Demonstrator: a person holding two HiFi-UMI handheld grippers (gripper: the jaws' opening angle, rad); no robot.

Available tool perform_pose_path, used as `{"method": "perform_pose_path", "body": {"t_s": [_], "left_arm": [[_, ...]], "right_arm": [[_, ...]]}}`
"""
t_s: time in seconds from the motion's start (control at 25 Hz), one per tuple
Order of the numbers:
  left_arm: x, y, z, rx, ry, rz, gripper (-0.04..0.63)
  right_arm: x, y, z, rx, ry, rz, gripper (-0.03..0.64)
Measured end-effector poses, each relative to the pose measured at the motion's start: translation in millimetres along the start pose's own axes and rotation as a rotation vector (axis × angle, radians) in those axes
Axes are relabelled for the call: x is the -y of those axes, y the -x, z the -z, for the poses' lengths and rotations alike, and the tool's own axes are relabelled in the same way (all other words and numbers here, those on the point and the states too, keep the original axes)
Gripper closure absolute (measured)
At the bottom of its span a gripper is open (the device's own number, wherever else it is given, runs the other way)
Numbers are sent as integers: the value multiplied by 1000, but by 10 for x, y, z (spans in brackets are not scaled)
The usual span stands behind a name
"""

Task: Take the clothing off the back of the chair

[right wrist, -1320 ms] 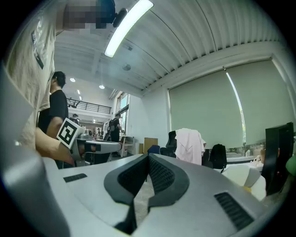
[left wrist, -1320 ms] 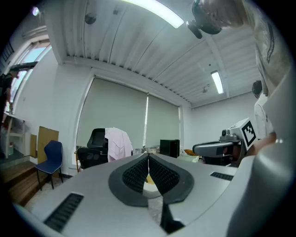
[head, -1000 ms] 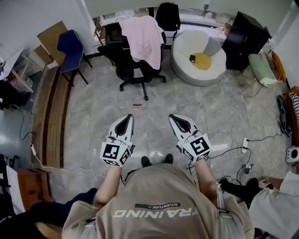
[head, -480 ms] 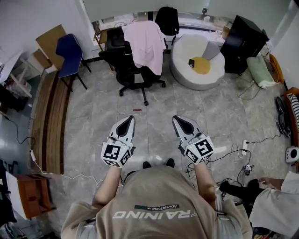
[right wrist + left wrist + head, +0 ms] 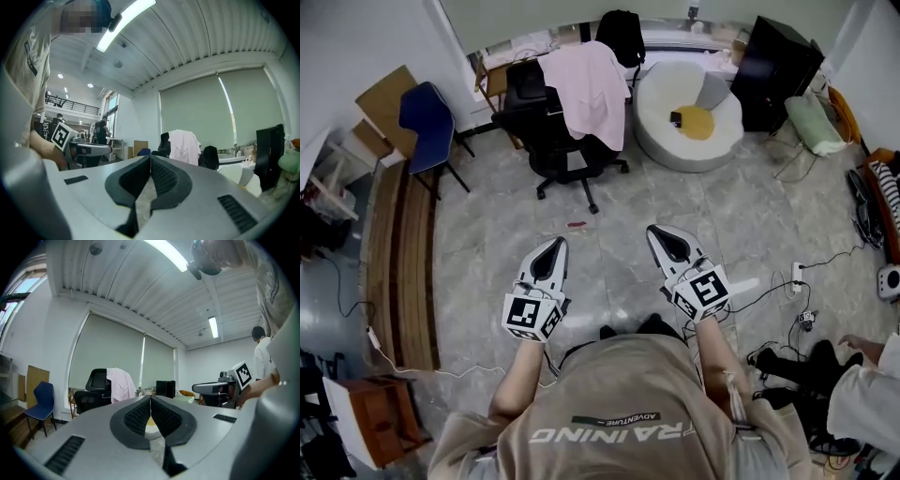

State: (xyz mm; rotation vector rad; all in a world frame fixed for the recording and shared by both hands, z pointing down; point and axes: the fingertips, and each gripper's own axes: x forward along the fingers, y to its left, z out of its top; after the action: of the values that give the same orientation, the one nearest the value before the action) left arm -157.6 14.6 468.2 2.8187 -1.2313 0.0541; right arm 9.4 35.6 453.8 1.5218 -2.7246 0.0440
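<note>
A pale pink garment (image 5: 589, 86) hangs over the back of a black office chair (image 5: 553, 136) at the far side of the room. It shows small in the left gripper view as a pink garment (image 5: 119, 385) and in the right gripper view as a pink garment (image 5: 183, 146). My left gripper (image 5: 549, 253) and right gripper (image 5: 664, 240) are held level side by side over the floor, well short of the chair. Both have their jaws shut with nothing between them.
A blue chair (image 5: 422, 117) stands at the left by wooden boards (image 5: 405, 253). A round white seat (image 5: 686, 117) with a yellow cushion, a black backpack (image 5: 619, 33) and a black cabinet (image 5: 773, 61) lie beyond the chair. Cables and a power strip (image 5: 795, 274) sit at the right.
Both grippers and the person have moved forward a little toward the office chair. The jaws stayed shut.
</note>
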Motion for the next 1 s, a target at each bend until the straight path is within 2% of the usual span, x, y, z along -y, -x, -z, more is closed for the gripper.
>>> {"method": "perform_pose_path", "body": {"t_s": [0.44,1.0], "left_arm": [[-218,-280,19,-9,6,-3,581],[-444,-1346,-136,6,5,-90,581]], "right_arm": [[328,-291,-39,-13,32,25,584],[1351,-916,-77,-28,77,-55,584]]}}
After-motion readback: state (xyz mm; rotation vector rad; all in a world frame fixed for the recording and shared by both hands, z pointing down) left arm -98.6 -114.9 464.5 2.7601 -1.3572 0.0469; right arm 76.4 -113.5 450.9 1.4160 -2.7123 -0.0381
